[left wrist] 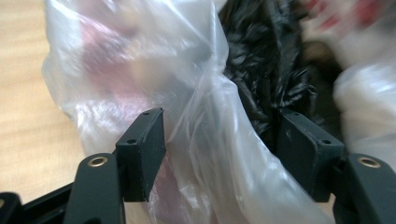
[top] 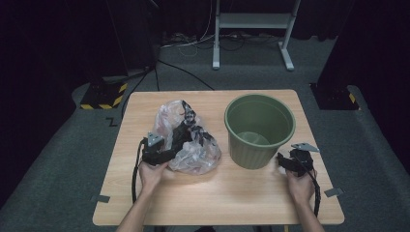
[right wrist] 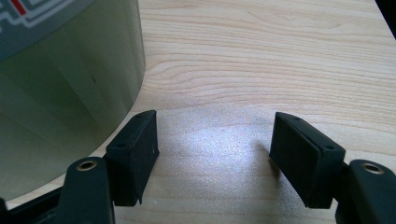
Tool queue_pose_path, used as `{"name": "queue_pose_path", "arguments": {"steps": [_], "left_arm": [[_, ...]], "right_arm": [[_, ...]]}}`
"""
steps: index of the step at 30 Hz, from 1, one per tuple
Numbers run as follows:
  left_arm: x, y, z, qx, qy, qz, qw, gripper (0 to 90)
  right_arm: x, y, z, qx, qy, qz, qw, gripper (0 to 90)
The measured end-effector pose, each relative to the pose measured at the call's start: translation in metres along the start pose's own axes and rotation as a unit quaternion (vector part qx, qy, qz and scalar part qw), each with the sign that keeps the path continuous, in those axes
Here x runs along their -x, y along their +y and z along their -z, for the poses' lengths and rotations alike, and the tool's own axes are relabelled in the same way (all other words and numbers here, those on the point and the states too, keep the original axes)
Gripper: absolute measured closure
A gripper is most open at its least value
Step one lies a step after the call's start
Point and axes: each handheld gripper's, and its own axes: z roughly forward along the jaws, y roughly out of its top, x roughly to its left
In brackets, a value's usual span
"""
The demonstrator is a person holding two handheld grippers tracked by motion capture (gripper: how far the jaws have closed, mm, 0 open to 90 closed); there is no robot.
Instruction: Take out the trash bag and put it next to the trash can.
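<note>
Here, plastic bag between left gripper's parted jaws (not pinched), on table.

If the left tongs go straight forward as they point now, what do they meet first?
Most likely the clear plastic bag: a fold already lies between the open left tongs, with black material just behind it.
</note>
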Motion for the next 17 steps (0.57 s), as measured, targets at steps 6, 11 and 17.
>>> {"name": "queue_pose_path", "arguments": {"steps": [6, 11, 17], "left_arm": [[-0.002, -0.022, -0.014, -0.023, 0.027, 0.004, 0.9994, 35.2], [0.002, -0.021, -0.017, -0.039, 0.042, -0.005, 0.9983, 33.3], [0.002, -0.02, -0.019, -0.051, 0.047, -0.009, 0.9976, 30.6]], "right_arm": [[0.0, 0.0, 0.0, 0.0, 0.0, 0.0, 1.0, 31.9], [0.0, 0.0, 0.0, 0.0, 0.0, 0.0, 1.0, 31.9], [0.0, 0.0, 0.0, 0.0, 0.001, 0.0, 1.0, 31.9]]}}
